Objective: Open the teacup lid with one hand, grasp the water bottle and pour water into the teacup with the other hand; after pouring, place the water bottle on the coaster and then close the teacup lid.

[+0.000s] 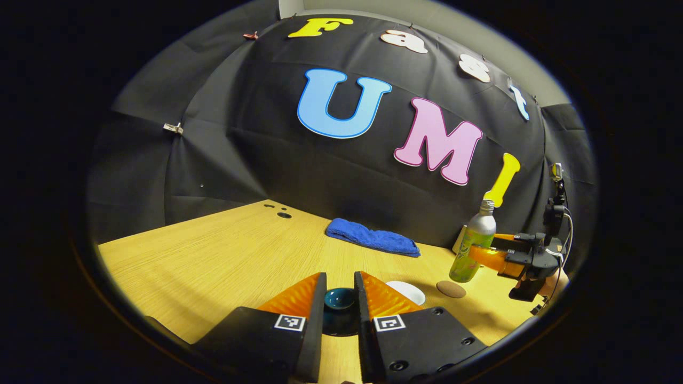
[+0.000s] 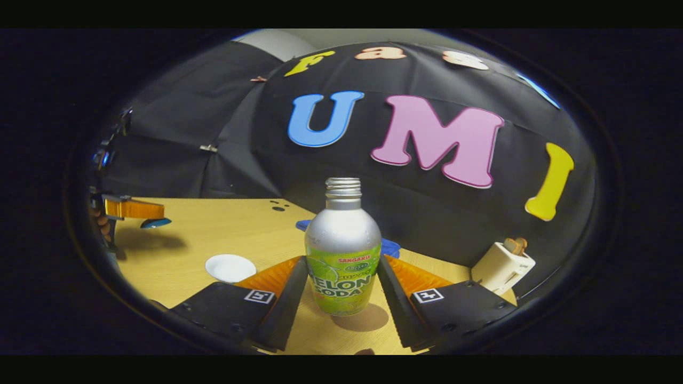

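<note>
While my left gripper point(image 1: 340, 298) holds the dark teal ceramic teacup lid point(image 1: 340, 300) clamped between its fingers above the pale wooden table point(image 1: 213, 256), the left gripper view shows the white round teacup point(image 1: 408, 292) open just beside it, with the small brown round coaster point(image 1: 451, 289) near it on the far side. Farther off, my right gripper point(image 1: 488, 255) grips the silver-and-green metal water bottle point(image 1: 474, 246), held clear over the coaster. A folded blue towel point(image 1: 372, 238) lies at the back, well apart from the work.

In the right gripper view, both fingers press the bottle point(image 2: 343, 250) at its labelled belly, its threaded neck uncapped and upright, its shadow on the table below. The cup point(image 2: 230, 267) sits off to one side — a real sideways carry before any tilt. I judge the risks thus: a smooth, rounded body could twist in my grip as it tips, and tipping too early would spill onto the table. The lifted lid point(image 2: 156, 223) and its gripper point(image 2: 133, 209) hang near the cup's airspace — I could knock them. A white boxy object point(image 2: 501, 269) stands by the wall, out of the way.
</note>
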Tool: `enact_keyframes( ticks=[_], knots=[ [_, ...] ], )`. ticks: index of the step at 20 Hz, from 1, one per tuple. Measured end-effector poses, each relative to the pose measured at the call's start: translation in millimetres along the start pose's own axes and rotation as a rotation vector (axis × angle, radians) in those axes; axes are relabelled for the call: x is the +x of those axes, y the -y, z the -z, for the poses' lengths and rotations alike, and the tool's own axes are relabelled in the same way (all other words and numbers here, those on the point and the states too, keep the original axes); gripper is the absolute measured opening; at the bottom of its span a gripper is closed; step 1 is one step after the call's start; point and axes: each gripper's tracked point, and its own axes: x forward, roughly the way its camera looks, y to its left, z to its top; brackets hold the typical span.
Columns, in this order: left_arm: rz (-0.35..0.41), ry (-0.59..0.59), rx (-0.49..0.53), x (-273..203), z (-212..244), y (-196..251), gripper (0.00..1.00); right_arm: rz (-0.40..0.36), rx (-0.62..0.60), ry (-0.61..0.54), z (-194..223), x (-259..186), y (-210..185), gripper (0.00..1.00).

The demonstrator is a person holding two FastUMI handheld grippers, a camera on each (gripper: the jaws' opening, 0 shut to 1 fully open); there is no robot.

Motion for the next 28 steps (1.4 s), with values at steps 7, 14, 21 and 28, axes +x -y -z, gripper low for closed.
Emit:
enact_keyframes(
  ticks=[7,14,21,28],
  knots=[
    [-0.003,-0.005,0.010,2,3,1,0.32,0.021,0.259,-0.042,42,16,44,0.78],
    [-0.015,-0.013,0.016,5,7,-2,0.32,0.059,0.252,-0.060,63,21,60,0.78],
    [-0.014,-0.021,0.020,7,11,-1,0.32,0.065,0.290,-0.068,73,22,64,0.80],
    [-0.016,-0.017,0.039,5,11,6,0.33,0.043,0.311,-0.109,91,17,57,0.89]
  ],
)
